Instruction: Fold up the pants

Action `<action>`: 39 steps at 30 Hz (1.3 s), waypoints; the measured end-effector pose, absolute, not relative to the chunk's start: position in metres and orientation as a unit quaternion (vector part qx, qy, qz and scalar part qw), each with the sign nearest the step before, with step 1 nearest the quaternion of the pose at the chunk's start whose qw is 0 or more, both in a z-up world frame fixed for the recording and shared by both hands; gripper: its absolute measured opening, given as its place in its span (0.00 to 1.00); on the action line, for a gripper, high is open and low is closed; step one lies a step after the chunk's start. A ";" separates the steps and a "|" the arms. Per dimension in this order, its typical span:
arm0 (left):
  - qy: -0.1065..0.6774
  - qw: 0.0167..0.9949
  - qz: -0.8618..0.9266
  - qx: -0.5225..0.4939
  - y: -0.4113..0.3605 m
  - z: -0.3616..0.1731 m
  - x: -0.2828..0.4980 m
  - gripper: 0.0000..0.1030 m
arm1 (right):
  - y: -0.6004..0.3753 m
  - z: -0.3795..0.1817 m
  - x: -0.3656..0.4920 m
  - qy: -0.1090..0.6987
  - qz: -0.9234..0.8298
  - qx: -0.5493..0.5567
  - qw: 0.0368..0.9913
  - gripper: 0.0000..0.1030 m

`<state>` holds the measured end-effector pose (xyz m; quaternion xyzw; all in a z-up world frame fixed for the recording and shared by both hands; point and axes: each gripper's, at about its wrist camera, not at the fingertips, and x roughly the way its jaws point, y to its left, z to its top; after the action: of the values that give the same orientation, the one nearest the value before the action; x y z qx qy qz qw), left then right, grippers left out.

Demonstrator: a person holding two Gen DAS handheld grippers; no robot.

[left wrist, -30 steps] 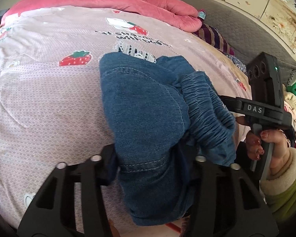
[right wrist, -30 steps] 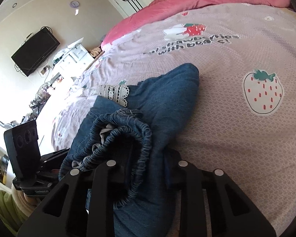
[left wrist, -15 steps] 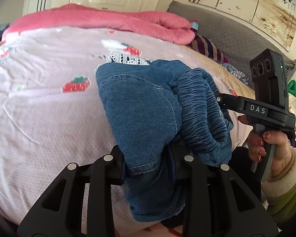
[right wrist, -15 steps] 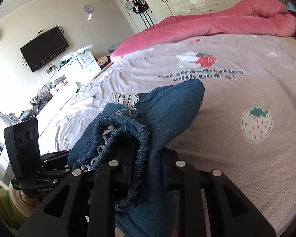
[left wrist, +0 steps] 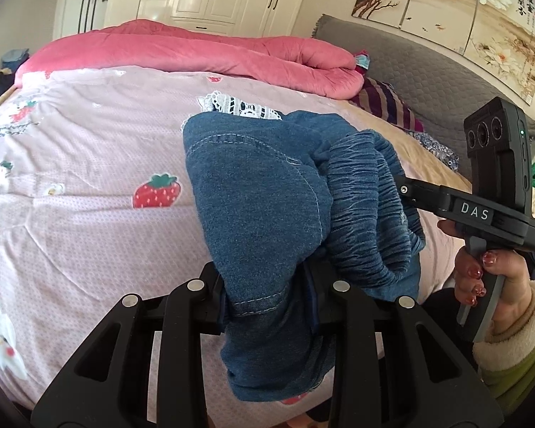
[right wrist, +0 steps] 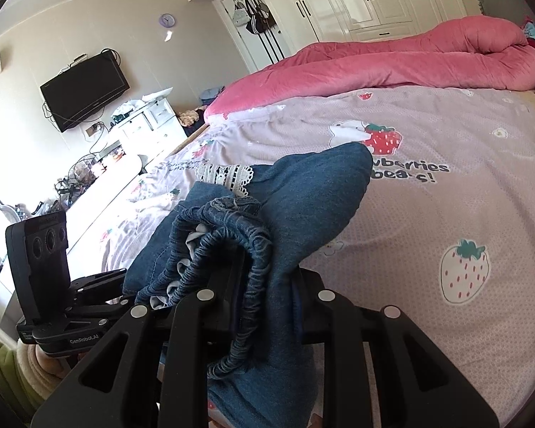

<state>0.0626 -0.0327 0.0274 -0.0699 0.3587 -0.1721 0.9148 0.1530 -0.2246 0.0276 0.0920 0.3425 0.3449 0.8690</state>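
Above strawberry bedspread, each claw pinches bunched blue denim pants, elastic waistband gathered

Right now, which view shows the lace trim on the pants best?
The right wrist view: the lace trim lies sideways in open view behind the bunched pants. In the left wrist view only its top edge peeks over the denim.

A bed carries a pale pink strawberry-print cover. A rolled pink quilt lies along its far side, and denim pants rest partly on the near part
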 end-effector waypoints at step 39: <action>0.386 0.910 -0.127 -0.082 0.001 0.012 0.153 0.22 | -0.172 0.010 0.236 0.363 0.326 0.091 0.868 0.20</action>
<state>0.1533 0.0011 0.0118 -0.0816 0.3858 -0.1272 0.9101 0.2363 -0.1721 0.0099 0.0908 0.3634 0.3255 0.8682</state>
